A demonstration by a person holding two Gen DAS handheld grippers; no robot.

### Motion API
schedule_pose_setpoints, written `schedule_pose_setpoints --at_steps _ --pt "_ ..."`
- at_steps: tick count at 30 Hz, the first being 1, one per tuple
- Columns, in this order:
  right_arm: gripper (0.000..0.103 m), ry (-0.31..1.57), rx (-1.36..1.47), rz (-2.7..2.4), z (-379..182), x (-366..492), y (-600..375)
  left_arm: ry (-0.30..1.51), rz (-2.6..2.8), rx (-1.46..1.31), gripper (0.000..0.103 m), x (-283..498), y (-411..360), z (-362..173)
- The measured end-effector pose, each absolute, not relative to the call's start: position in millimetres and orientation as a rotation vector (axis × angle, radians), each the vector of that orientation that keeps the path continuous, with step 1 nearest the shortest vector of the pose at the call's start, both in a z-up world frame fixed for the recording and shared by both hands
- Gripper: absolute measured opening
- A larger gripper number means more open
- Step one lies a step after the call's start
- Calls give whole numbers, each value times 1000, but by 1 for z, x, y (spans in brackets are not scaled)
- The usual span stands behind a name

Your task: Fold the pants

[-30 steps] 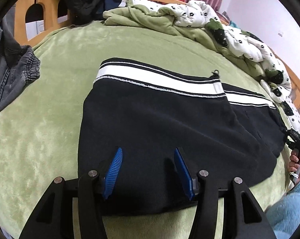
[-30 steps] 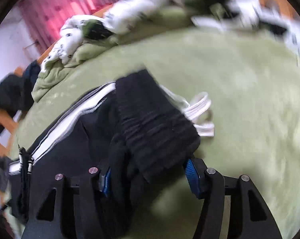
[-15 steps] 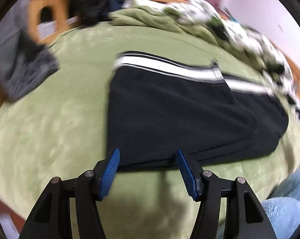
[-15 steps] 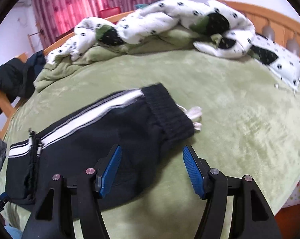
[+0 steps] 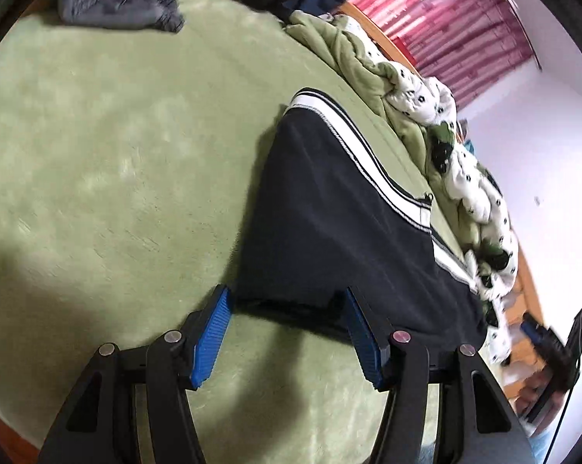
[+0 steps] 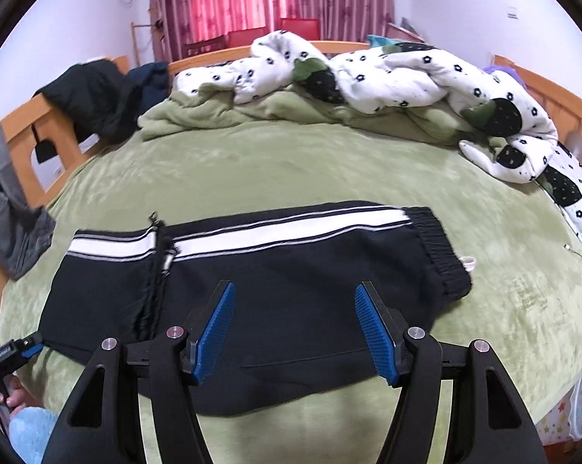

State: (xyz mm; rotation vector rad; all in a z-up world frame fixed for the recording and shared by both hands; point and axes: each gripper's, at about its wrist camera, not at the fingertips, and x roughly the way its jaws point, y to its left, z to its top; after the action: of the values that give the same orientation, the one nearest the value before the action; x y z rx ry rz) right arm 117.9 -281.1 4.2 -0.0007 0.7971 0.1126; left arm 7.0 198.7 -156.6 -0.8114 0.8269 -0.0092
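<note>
The right gripper [image 6: 293, 311] has let go of the pants [image 6: 291, 270] and lifted away.

The left gripper [image 5: 287, 323] is a matte black frame with two angular arms, each with a triangular cut-out near its base. Four round silver screw heads sit across the frame. Its fingers [image 5: 210, 334] carry bright blue pads with fine ribbing along the inner faces. The right gripper [image 6: 295, 323] has the same build: black arms with triangular cut-outs, silver screws, and ribbed blue pads [image 6: 374, 330] on the fingers. In the right wrist view the other gripper shows at the lower left edge as a small black block with a blue part and faint white lettering, too small to read. The person wears fluffy light blue clothing [image 6: 32, 431].
</note>
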Motion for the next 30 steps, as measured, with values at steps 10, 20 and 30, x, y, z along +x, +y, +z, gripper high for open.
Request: schedule_pose_setpoints --at_steps 10,20,30 --pt "49 893 63 143 -19 121 -260 832 159 -603 15 23 172 -123" --pt "48 941 122 140 -32 120 -277 821 173 -369 14 43 132 -50" --pt "48 958 230 146 -38 114 -317 830 145 -171 14 66 61 -4"
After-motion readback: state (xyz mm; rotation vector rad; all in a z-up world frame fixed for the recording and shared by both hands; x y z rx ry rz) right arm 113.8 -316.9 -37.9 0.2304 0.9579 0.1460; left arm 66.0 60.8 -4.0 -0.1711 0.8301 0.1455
